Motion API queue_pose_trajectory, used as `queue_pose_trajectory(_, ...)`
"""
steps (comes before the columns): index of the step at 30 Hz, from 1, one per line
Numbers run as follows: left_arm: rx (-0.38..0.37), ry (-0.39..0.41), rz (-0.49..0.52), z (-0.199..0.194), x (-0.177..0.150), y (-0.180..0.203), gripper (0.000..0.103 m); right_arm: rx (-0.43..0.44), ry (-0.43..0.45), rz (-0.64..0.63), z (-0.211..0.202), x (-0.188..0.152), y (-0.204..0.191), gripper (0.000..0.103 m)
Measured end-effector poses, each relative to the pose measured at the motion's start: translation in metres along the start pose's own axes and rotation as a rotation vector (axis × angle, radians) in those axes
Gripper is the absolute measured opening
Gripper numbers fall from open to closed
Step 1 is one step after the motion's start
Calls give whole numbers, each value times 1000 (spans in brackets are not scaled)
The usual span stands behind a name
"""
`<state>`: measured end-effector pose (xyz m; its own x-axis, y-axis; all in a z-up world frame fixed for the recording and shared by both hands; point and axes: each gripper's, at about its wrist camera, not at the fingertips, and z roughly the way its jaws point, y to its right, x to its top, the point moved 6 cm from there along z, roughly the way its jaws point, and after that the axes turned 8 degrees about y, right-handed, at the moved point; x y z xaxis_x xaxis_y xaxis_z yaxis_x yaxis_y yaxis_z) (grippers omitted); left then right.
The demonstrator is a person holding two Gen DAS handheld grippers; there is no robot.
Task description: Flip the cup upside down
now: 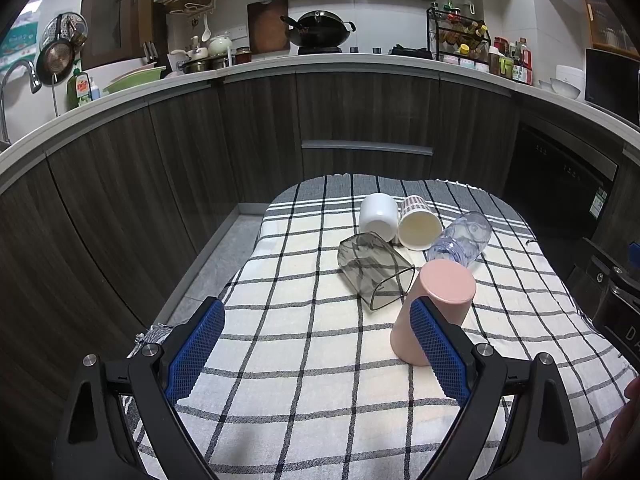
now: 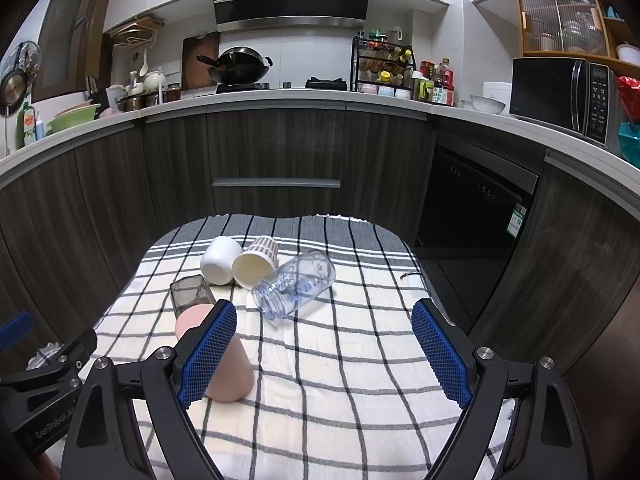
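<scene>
A pink cup (image 1: 438,300) stands upside down on the checked cloth (image 1: 304,364), partly behind my left gripper's right finger (image 1: 438,350). It also shows in the right wrist view (image 2: 230,372), partly behind my right gripper's left finger (image 2: 208,350). My left gripper (image 1: 318,344) is open and empty, the cup just outside its right finger. My right gripper (image 2: 324,346) is open and empty, the cup at its left finger. A smoky clear cup (image 1: 374,270) lies on its side beyond the pink cup.
A white cup (image 1: 378,216), a paper cup (image 1: 418,226) and a clear plastic bottle (image 1: 460,240) lie on their sides at the cloth's far end. Dark kitchen cabinets (image 1: 360,120) and a counter stand behind. The table's left edge drops to the floor (image 1: 224,256).
</scene>
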<state>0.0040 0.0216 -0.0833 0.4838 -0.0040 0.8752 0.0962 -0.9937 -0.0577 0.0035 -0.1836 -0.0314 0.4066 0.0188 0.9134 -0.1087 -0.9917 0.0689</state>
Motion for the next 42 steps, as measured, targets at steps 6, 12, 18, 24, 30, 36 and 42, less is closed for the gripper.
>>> queue_pose_trajectory(6, 0, 0, 0, 0, 0, 0, 95, 0, 0, 0, 0, 0, 0, 89)
queue_pose_trajectory(12, 0, -1, 0, 0, 0, 0, 95, 0, 1, 1, 0, 0, -1, 89)
queue_pose_trajectory(18, 0, 0, 0, 0, 0, 0, 95, 0, 2, 1, 0, 0, -2, 89)
queue_pose_trajectory(24, 10, 6, 8, -1, 1, 1, 95, 0, 3, 1, 0, 0, -2, 89)
queue_pose_trajectory(30, 11, 2, 12, -1, 1, 1, 99, 0, 2, 1, 0, 0, -2, 89)
queue_pose_trajectory(36, 1, 6, 9, -3, 3, 2, 103, 0, 2, 2, 0, 0, -2, 89)
queue_pose_trajectory(42, -19, -6, 0, -1, 3, 3, 103, -1, 2, 3, 1, 0, -2, 89)
